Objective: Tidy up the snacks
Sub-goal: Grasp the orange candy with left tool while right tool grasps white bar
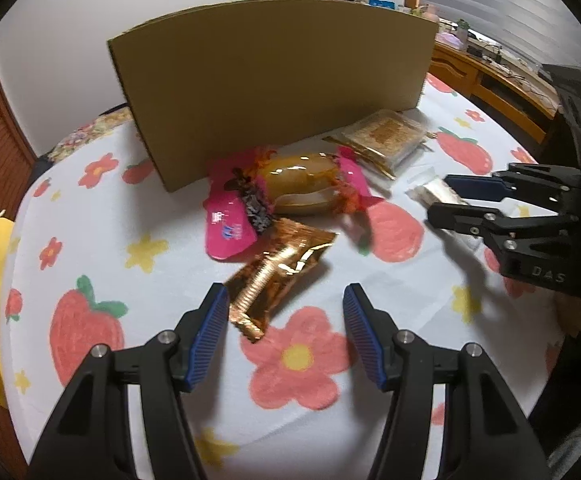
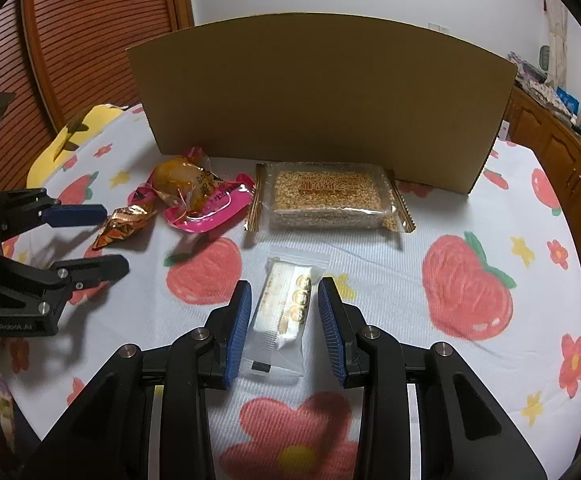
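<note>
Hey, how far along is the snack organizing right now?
Done: nothing visibly; all four snacks lie loose on the tablecloth before the cardboard box. In hand: the right gripper straddles the white bar packet, grip unclear; the left gripper hangs open by the gold foil packet. Left: those two, plus the pink-wrapped snack and the sesame pack.

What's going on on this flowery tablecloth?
A person is sorting snacks with two handheld claws. The right claw straddles a white wrapped bar, pads not clearly pressing it. The left claw hangs open by a gold foil packet. A pink-wrapped pastry and sesame bar lie before the cardboard box.
</note>
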